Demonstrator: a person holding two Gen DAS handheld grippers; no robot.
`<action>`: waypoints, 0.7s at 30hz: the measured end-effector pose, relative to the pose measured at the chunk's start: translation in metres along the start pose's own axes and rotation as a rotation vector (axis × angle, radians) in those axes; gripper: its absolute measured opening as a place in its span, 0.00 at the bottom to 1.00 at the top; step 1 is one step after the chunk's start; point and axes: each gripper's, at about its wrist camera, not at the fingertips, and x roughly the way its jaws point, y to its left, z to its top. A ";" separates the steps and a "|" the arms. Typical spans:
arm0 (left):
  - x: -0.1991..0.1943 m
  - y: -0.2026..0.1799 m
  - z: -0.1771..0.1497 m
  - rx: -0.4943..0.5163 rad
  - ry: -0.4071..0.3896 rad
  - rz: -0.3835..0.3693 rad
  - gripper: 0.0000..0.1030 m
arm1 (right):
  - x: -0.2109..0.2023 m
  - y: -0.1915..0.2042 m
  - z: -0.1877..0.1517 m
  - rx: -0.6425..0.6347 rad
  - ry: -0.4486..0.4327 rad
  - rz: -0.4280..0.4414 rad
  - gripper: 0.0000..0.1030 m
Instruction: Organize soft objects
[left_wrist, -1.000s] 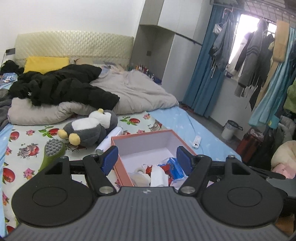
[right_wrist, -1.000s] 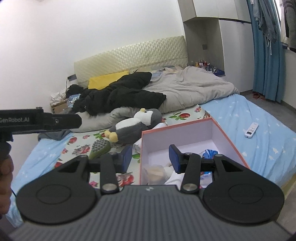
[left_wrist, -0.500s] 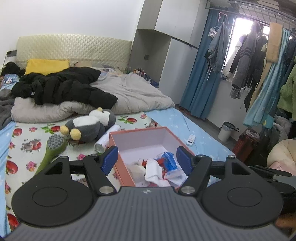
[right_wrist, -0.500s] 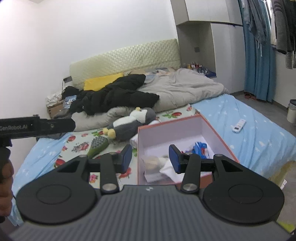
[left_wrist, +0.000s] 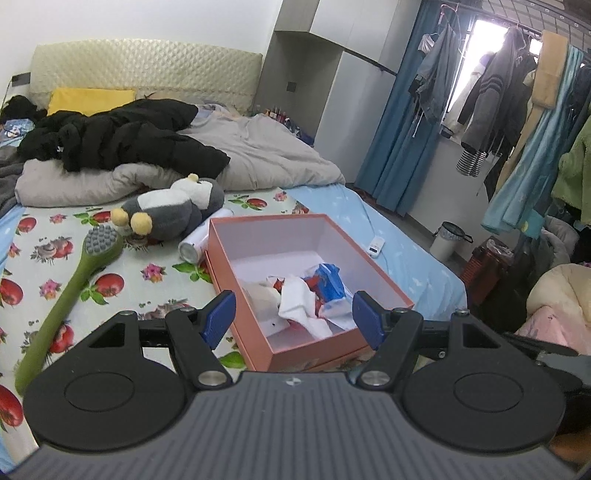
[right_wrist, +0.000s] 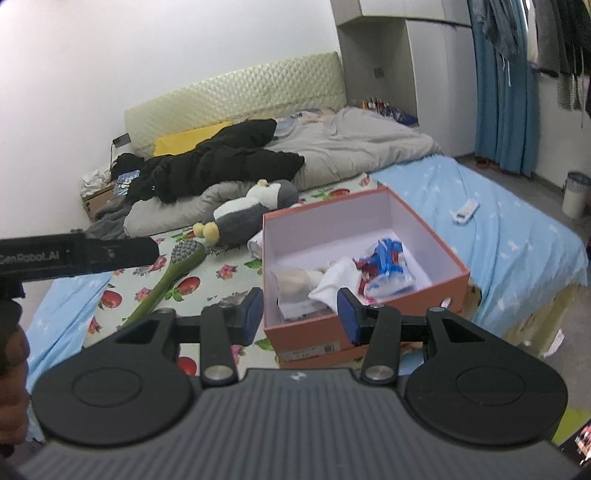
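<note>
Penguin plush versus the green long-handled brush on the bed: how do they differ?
The penguin plush is bulky, grey and white with yellow feet; the brush is slim and green with a grey nubbed head. The plush lies against the duvet; the brush lies nearer the camera. Both rest outside the orange box.

Your view, left wrist: box (left_wrist: 295, 229) on bed (left_wrist: 406, 266), near its front edge. Cloth items (left_wrist: 303, 295) in box, toward your side. Plush penguin (left_wrist: 170, 210) behind box, to left. Cylinder (left_wrist: 203, 240) between penguin and box, touching box. Long-handled brush (left_wrist: 70, 280) left of box. Remote (left_wrist: 376, 246) right of box. Bedding pile (left_wrist: 155, 155) behind penguin.
</note>
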 end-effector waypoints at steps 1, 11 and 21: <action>0.001 0.000 -0.001 0.003 0.001 0.001 0.72 | 0.001 -0.001 -0.002 0.009 0.006 0.002 0.45; 0.010 -0.001 -0.011 0.008 0.028 0.006 0.72 | 0.006 -0.002 -0.008 0.002 0.031 -0.009 0.45; 0.014 -0.002 -0.012 0.012 0.037 0.005 0.72 | 0.006 -0.006 -0.007 0.002 0.030 -0.027 0.45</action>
